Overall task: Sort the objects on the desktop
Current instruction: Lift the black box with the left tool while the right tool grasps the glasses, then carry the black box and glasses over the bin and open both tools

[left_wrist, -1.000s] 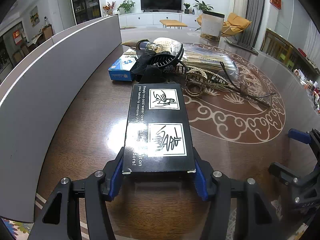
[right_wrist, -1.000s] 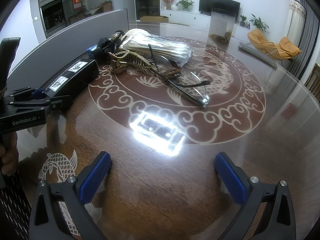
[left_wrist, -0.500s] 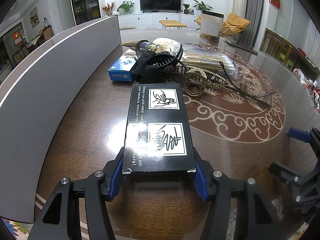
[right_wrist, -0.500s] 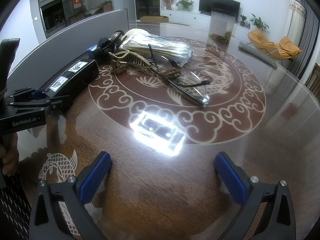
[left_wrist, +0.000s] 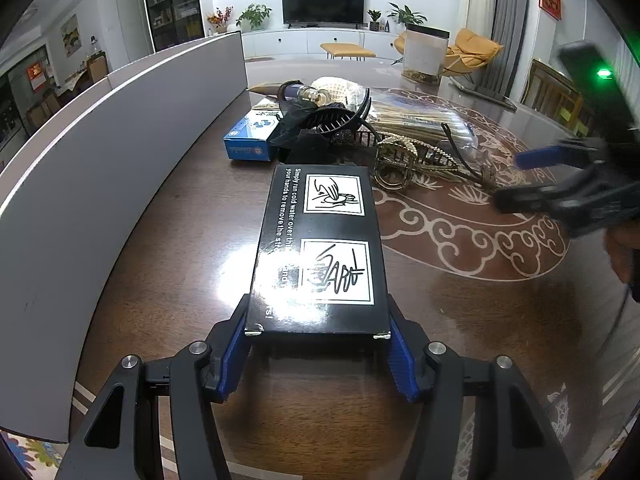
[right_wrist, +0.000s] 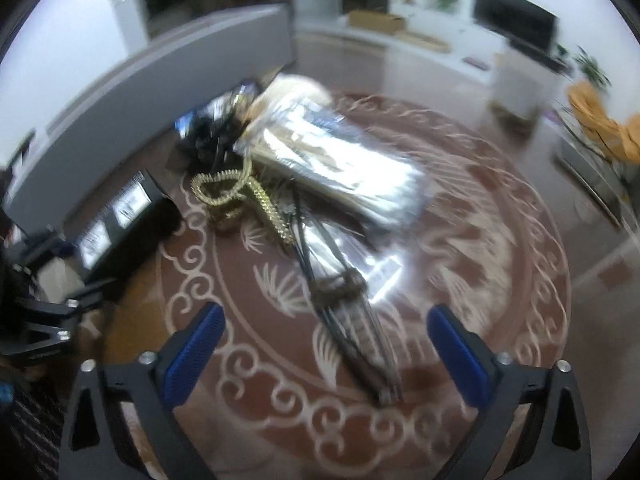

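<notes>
- The left wrist view looks forward and steeply down along the left gripper [left_wrist: 318, 354], close above the worktop [left_wrist: 168, 280], facing the far wall with the television [left_wrist: 322, 5].
- The right wrist view, blurred, looks down along the right gripper [right_wrist: 326, 354] from close above the patterned part of the worktop [right_wrist: 500, 280].
- Both views share the black box [left_wrist: 320, 248] [right_wrist: 124, 220], the gold clip [left_wrist: 396, 160] [right_wrist: 232, 192], the grey divider [left_wrist: 100, 168] [right_wrist: 160, 80] and the television [right_wrist: 514, 20].
- Each view catches the other gripper at its edge.

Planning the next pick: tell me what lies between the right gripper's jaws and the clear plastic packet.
In the right wrist view, the right gripper has folded dark-framed glasses lying in that stretch, running from between its open jaws toward the plastic packet.
</notes>
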Action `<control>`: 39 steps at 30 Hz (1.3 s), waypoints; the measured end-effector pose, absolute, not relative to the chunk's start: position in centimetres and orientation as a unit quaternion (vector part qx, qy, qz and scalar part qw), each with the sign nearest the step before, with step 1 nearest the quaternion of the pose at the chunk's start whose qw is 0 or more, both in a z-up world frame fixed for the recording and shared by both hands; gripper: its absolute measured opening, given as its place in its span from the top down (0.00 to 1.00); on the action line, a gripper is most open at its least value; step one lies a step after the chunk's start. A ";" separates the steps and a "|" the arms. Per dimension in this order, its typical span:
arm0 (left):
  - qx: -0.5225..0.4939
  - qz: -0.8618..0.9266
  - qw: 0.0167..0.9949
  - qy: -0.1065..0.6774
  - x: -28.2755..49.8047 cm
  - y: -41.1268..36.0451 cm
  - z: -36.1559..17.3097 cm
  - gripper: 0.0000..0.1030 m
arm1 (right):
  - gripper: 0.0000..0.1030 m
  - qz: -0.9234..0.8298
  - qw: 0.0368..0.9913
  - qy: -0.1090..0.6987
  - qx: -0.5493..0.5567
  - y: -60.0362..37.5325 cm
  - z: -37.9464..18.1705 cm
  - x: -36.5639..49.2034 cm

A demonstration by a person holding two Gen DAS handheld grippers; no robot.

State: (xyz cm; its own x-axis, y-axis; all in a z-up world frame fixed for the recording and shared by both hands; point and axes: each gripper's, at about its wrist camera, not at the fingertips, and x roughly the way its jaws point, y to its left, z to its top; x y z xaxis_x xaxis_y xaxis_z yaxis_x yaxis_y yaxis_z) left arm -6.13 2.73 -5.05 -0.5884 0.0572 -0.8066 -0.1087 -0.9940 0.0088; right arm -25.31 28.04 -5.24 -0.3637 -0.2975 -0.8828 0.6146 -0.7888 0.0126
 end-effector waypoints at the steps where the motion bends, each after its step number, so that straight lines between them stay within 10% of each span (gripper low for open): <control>1: -0.451 0.891 0.046 0.028 -6.1 2.7 -5.1 0.41 | 0.23 -0.805 0.285 0.164 0.494 27.7 -5.7 -25.6; 4: -0.450 0.891 0.046 0.027 -6.2 2.7 -5.1 0.41 | 0.30 -0.816 0.278 0.169 0.478 27.0 -5.8 -25.3; 7: -0.450 0.891 0.046 0.027 -6.2 2.8 -5.2 0.41 | 0.71 -0.826 0.266 0.160 0.471 27.2 -5.4 -24.2; 23: -0.458 0.889 0.023 0.016 -6.9 2.3 -5.2 0.23 | 0.61 -0.822 0.254 0.148 0.489 27.8 -5.1 -17.5; 27: -0.452 0.891 0.038 0.022 -7.3 2.6 -5.3 0.43 | 0.72 -0.818 0.256 0.175 0.483 27.1 -4.9 -16.8; 39: -0.401 0.913 0.054 -0.041 -2.3 -1.0 1.0 0.44 | 0.72 -0.858 0.287 0.097 0.414 27.4 3.9 -15.7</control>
State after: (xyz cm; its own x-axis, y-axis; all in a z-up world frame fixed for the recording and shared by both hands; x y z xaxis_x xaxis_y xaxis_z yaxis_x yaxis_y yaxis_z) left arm -2.33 -1.03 1.00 -0.6721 0.1317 -0.7287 -0.0662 -0.9908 -0.1180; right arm -15.71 27.42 3.92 -0.4922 -0.4117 -0.7669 0.5728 -0.8166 0.0708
